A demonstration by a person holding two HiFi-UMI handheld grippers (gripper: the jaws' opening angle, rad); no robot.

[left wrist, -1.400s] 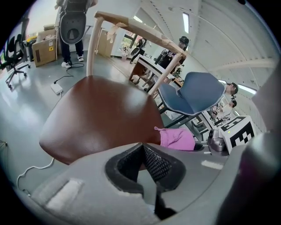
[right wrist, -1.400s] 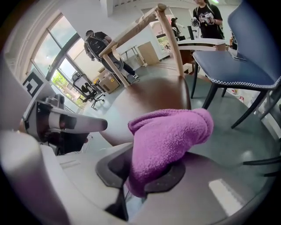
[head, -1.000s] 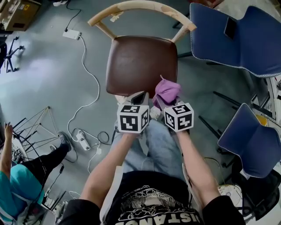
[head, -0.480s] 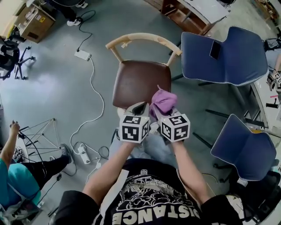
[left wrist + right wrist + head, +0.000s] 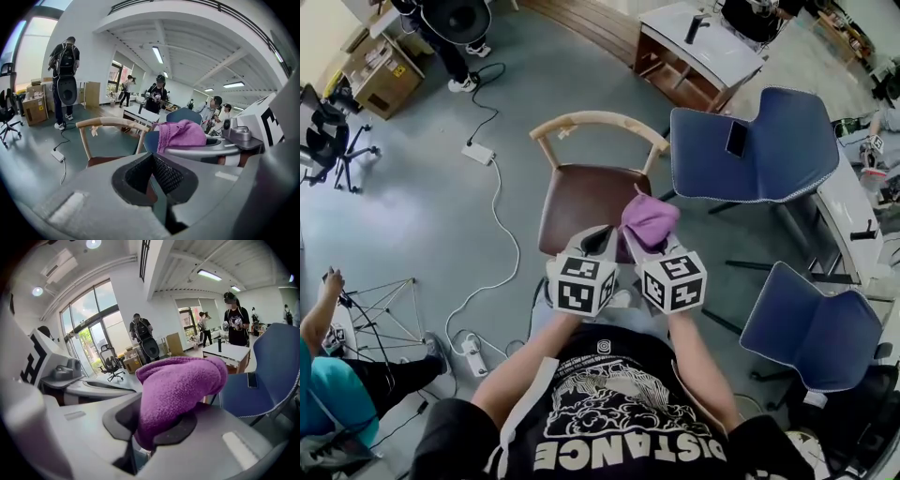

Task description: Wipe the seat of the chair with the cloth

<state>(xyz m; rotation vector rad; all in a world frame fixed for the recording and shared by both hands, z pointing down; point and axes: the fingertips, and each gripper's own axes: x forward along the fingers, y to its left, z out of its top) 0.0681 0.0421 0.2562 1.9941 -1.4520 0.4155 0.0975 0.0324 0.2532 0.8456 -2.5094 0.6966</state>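
Note:
A wooden chair with a brown seat (image 5: 586, 202) and curved pale backrest (image 5: 598, 122) stands on the grey floor in front of me; its backrest (image 5: 108, 124) also shows in the left gripper view. My right gripper (image 5: 649, 239) is shut on a purple cloth (image 5: 649, 217), bunched up above the jaws (image 5: 180, 385) and held in the air over the seat's near right corner. My left gripper (image 5: 598, 242) is beside it, shut with nothing in it (image 5: 152, 176). Both are raised and tilted up, well off the seat.
Two blue chairs (image 5: 750, 141) (image 5: 811, 323) stand to the right, a white table (image 5: 698, 47) is behind. A white cable and power strip (image 5: 478, 153) lie on the floor at left. A seated person (image 5: 337, 375) is at lower left, and other people stand in the room (image 5: 63, 79).
Both grippers and the cloth have lifted away from the seat and drawn back toward me. My head has risen, so the chair looks smaller and farther.

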